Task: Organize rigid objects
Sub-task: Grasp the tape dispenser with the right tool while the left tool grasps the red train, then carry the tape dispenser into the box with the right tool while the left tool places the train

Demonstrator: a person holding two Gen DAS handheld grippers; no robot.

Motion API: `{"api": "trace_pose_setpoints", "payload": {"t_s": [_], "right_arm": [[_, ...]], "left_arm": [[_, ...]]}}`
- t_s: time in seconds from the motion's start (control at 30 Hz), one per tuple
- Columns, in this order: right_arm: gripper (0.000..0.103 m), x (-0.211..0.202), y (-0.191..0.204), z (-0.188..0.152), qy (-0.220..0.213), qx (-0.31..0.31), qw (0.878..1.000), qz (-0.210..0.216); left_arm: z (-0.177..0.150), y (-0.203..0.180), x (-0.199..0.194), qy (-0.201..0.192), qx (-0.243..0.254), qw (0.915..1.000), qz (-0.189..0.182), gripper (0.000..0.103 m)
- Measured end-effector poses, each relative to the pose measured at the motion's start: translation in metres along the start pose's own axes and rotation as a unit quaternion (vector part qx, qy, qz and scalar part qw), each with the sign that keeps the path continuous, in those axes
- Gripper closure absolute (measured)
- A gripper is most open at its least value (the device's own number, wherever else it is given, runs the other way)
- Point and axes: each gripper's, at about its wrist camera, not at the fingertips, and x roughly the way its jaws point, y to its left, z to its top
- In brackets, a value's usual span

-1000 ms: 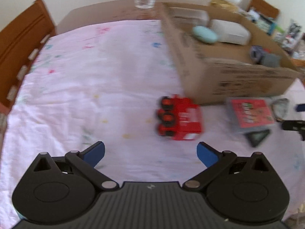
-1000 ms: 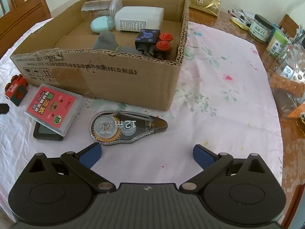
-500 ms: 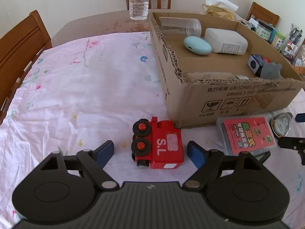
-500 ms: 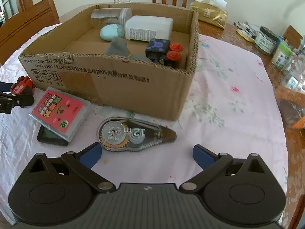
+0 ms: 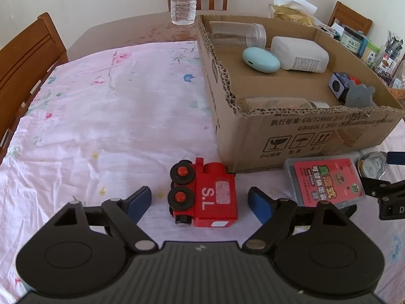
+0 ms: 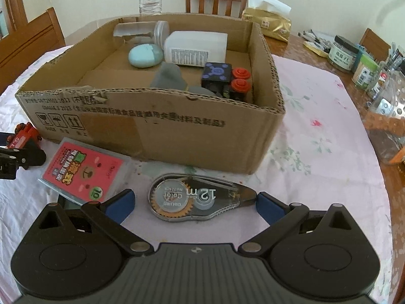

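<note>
— Train (image 5: 215,200) first: where is it sitting?

— It is lying on its side on the pink cloth (image 5: 114,126), low and centre in the left wrist view, wheels facing left and the letters S.L facing up. It is resting just off the near left corner of the box (image 5: 303,136).

— Is the left claw (image 5: 200,200) gripping it?

— No, it is standing released. The blue pads (image 5: 140,198) are flanking the train, with cloth showing on both sides, so nothing is pressing on it.

— And the right claw (image 6: 195,201)?

— Released too, and spread wide. A clear tape roller (image 6: 195,196) is lying flat between its pads at lower centre of the right wrist view. Its pointed tip is sitting just beside the pad on the right; whether the two are touching, I cannot tell. The pad on the left is staying well apart from it.

— What is lying near it?

— A red card case (image 6: 83,169), tilted, to the left of the roller, overlapping a dark flat thing beneath it. Both are sitting in front of the box wall.

— What is the box holding?

— A clear jar (image 6: 141,31) on its side at the far end, a pale blue oval case (image 6: 145,55), a white bottle (image 6: 196,48) lying flat, a grey piece (image 6: 168,76), and a dark cube (image 6: 217,73) touching two red knobs (image 6: 239,78).

— Anything behind it?

— A water bottle (image 5: 183,0) is standing on the bare table at top centre of the left wrist view.
</note>
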Motion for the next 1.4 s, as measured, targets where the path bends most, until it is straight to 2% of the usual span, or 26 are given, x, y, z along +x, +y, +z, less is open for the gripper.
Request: {"api": "trace_pose_setpoints", "payload": {"t_s": [0.3,0.43,0.53,0.83,0.9,0.93,1.0,1.4], "right_arm": [[0.001,0.002,-0.005,0.002,-0.007,0.011,1.000,-0.008],[0.010,0.000,-0.002,0.003,-0.008,0.006,1.000,-0.005],[0.010,-0.001,-0.001,0.003,-0.007,0.004,1.000,-0.005],[0.010,0.002,-0.004,0.005,-0.008,0.006,1.000,-0.005],[0.010,0.002,-0.004,0.006,-0.007,0.005,1.000,-0.004],[0.010,0.002,-0.003,0.006,-0.006,0.004,1.000,-0.005],[0.010,0.002,-0.002,0.007,-0.005,-0.001,1.000,-0.008],[0.010,-0.011,-0.013,0.012,0.013,-0.027,0.999,-0.016]], "left_arm": [[-0.001,-0.006,0.000,-0.001,0.007,1.0000,-0.001,0.021],[0.001,-0.006,-0.001,0.000,0.004,1.0000,-0.003,0.030],[0.003,-0.004,-0.002,0.003,-0.003,1.0000,-0.001,0.037],[0.007,-0.005,-0.003,0.010,-0.017,0.9998,0.010,0.038],[0.008,-0.006,-0.002,0.012,-0.014,0.9997,0.012,0.044],[0.008,-0.007,-0.002,0.015,-0.015,0.9997,0.012,0.050],[0.008,-0.007,-0.002,0.016,-0.014,0.9997,0.013,0.054],[0.009,-0.009,-0.014,0.030,0.035,0.9989,-0.006,0.055]]}}
